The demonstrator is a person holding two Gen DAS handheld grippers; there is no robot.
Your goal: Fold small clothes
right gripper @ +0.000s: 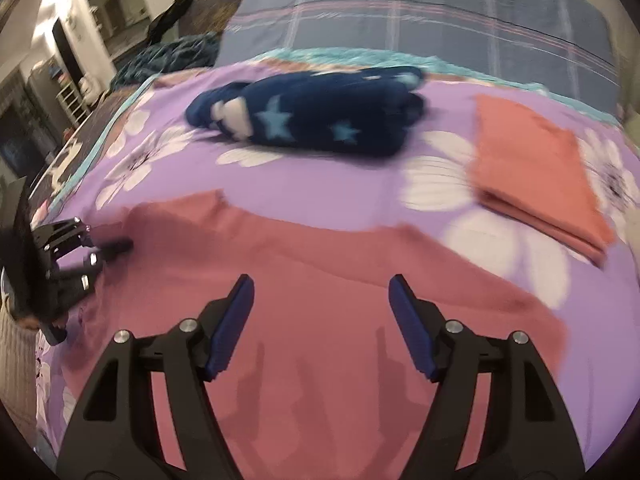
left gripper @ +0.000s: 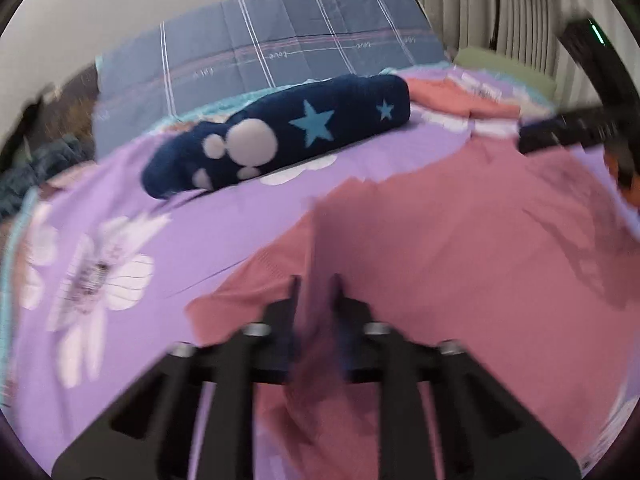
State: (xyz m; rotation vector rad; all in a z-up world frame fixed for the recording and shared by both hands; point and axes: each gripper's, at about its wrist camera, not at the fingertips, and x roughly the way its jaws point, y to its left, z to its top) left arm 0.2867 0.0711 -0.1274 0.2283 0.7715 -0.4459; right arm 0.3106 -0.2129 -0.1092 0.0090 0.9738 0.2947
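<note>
A dusty pink garment (left gripper: 460, 240) lies spread on the purple flowered bedspread (left gripper: 180, 208); it also shows in the right wrist view (right gripper: 320, 304). My left gripper (left gripper: 316, 284) is shut on a raised fold of the pink garment at its left edge. It appears at the left of the right wrist view (right gripper: 100, 252). My right gripper (right gripper: 320, 284) is open and empty, hovering over the middle of the garment; it shows at the right edge of the left wrist view (left gripper: 560, 136).
A navy plush pillow with stars (right gripper: 312, 116) lies across the bed's far side. A folded coral garment (right gripper: 536, 176) sits at the right. A grey plaid pillow (left gripper: 272, 48) stands at the headboard. Dark clothing (right gripper: 172, 56) lies at the far left.
</note>
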